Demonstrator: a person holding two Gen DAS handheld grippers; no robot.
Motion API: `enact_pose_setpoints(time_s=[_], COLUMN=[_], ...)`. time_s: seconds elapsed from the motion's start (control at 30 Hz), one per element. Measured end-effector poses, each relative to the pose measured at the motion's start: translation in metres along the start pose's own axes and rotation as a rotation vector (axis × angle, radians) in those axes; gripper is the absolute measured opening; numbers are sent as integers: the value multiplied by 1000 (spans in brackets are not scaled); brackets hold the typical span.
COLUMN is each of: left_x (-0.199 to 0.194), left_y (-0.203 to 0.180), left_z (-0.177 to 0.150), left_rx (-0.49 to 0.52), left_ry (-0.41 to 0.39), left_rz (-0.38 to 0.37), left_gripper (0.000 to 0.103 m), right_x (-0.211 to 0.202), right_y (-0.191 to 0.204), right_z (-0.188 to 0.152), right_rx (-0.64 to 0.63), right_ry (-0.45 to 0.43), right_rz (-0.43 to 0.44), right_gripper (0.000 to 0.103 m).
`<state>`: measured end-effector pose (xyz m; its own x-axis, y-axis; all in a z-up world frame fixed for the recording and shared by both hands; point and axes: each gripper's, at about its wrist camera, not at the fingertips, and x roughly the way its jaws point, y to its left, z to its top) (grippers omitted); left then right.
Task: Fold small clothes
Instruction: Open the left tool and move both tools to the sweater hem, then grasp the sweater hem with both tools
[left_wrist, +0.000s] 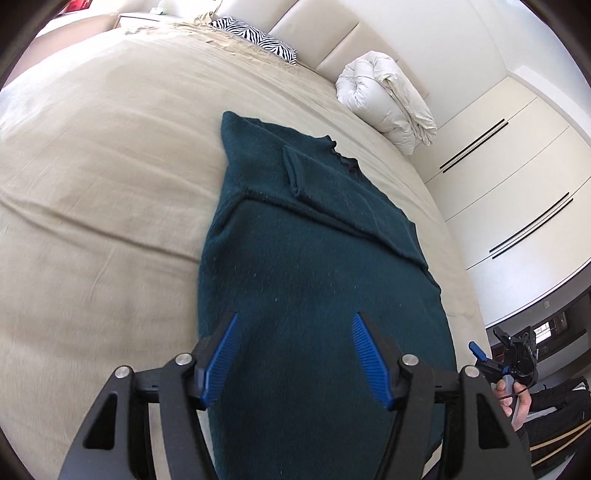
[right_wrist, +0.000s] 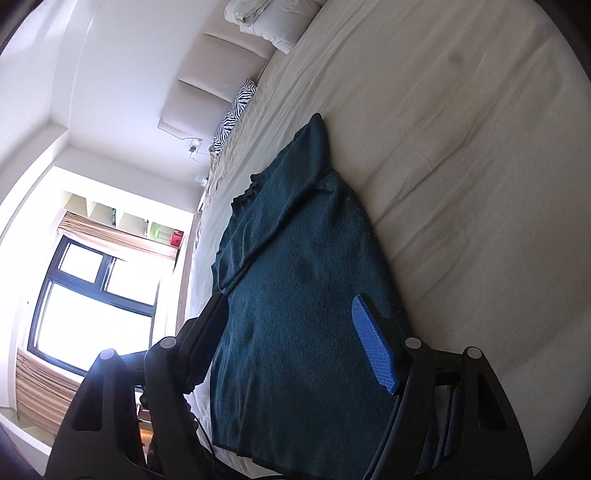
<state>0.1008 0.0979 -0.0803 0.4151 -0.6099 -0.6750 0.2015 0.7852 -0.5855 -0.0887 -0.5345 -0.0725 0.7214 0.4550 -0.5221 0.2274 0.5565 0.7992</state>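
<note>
Now both grippers stand open over the dark green sweater

Closest to the left wrist camera, the left gripper (left_wrist: 293, 328) has its two blue pads (left_wrist: 223, 360) spread wide apart, and nothing is pinched between them. They hang above the lower part of the dark green sweater (left_wrist: 306, 266), and I cannot tell if they touch the cloth. At the right edge of this view a hand (left_wrist: 511, 400) holds the right gripper (left_wrist: 480, 352), seen small and beside the edge of the bed.

In the right wrist view, the right gripper (right_wrist: 291, 314) also has its fingers spread, with only the sweater (right_wrist: 295, 280) showing in the gap between them and no cloth clamped. One blue pad (right_wrist: 373, 347) is clear; the other finger is dark against the window (right_wrist: 96, 299).

The sweater lies flat on the beige bedsheet (left_wrist: 92, 184), stretching away from the grippers. Its sleeves are folded in over the body, and the ruffled neckline (left_wrist: 341, 155) is at the far end.

Farther off, a rolled white duvet (left_wrist: 388, 99) rests at the padded headboard (left_wrist: 314, 33). A zebra-print pillow (left_wrist: 258, 40) lies at the head of the bed. White wardrobe doors (left_wrist: 517, 177) stand beyond the bed's right side.
</note>
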Motion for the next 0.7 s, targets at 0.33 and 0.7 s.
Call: enact_pose_setpoints(time_s=[0.33,0.7], left_x=[-39,-45], left_y=[24,27], left_z=[-83,-108], left_rx=[-126,-147], left_ry=[54,170], left_rz=[-12,-58], left_gripper=[65,57], right_x=[-36,-47], right_y=[-13,-28], right_z=[-62,-86], right_rx=[-41,-29], right_ry=[58,93], right_rz=[-78,-172], right_gripper=[69,69])
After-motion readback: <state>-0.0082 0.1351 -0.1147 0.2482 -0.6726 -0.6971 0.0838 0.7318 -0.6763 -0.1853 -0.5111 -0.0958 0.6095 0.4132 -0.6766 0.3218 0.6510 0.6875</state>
